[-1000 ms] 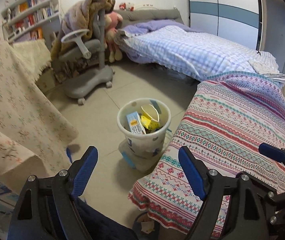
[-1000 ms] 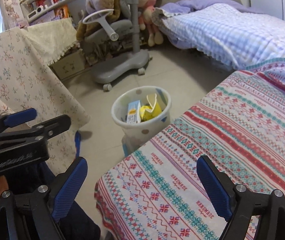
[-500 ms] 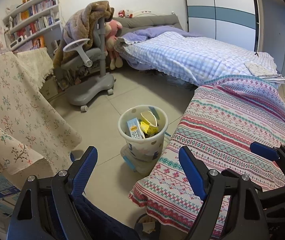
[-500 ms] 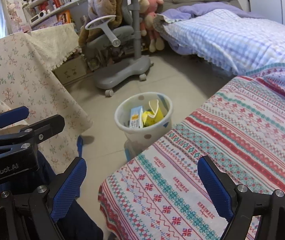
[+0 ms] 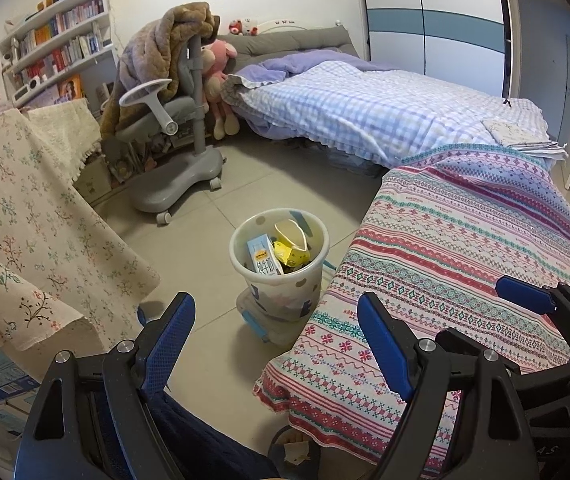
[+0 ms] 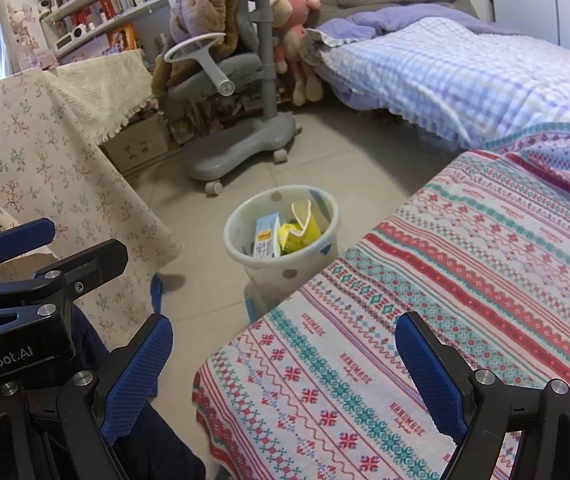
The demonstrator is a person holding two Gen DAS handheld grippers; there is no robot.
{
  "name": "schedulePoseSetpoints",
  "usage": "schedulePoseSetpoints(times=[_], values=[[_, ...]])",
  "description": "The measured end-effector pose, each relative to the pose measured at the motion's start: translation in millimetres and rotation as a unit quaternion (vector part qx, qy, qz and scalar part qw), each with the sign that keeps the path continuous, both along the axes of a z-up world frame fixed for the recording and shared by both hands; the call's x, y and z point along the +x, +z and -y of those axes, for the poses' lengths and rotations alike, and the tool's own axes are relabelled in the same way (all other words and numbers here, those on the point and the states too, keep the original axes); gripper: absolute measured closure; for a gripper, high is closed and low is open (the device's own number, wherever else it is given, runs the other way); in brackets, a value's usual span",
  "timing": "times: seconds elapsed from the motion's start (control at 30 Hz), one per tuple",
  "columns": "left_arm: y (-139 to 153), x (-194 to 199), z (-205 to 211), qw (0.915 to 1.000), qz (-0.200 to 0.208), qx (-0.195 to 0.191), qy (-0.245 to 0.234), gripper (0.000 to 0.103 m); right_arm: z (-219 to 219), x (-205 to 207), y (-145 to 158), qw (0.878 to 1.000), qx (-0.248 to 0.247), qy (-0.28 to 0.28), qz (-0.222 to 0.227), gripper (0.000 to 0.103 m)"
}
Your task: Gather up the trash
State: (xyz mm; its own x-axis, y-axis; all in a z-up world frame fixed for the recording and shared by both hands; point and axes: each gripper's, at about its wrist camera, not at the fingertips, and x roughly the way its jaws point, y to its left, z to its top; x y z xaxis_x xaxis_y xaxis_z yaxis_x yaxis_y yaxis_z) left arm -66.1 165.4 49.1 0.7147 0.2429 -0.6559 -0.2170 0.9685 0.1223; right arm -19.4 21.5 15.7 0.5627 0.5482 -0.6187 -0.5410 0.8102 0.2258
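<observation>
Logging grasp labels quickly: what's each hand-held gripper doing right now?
Left hand-held gripper: open, holding nothing.
Right hand-held gripper: open, holding nothing.

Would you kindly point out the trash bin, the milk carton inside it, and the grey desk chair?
trash bin (image 5: 283, 282), left wrist view, front wall.
milk carton (image 5: 262, 256), left wrist view, printed face.
grey desk chair (image 6: 241, 152), right wrist view, base.

Both wrist views look down and forward from well above the bin (image 5: 279, 256) (image 6: 281, 236); the right one sits further over the patterned cloth (image 6: 445, 320).
</observation>
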Motion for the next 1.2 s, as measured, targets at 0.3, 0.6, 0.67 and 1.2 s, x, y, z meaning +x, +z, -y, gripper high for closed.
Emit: schedulePoseSetpoints(times=[0.3,0.6,0.67,1.2], values=[[0.2,0.6,0.5,1.0,0.0,0.001,-0.001,0.017,1.8,1.0,0.5,1.0,0.002,-0.003,0.001,0.009],[0.6,1.4,1.2,1.0,-0.001,0.002,-0.002,0.017,3.2,0.9,1.8,1.0,0.003,-0.005,0.003,0.009],[0.6,1.4,1.3,1.0,0.0,0.001,-0.002,0.017,3.5,1.3,2.0,1.0,0.003,-0.005,0.003,0.009],[-2.9,3.2,-5.0,1.0,-0.001,-0.002,0.005,0.017,2.5,1.4,0.4,1.0,-0.004,-0.009,0.008,0.009]])
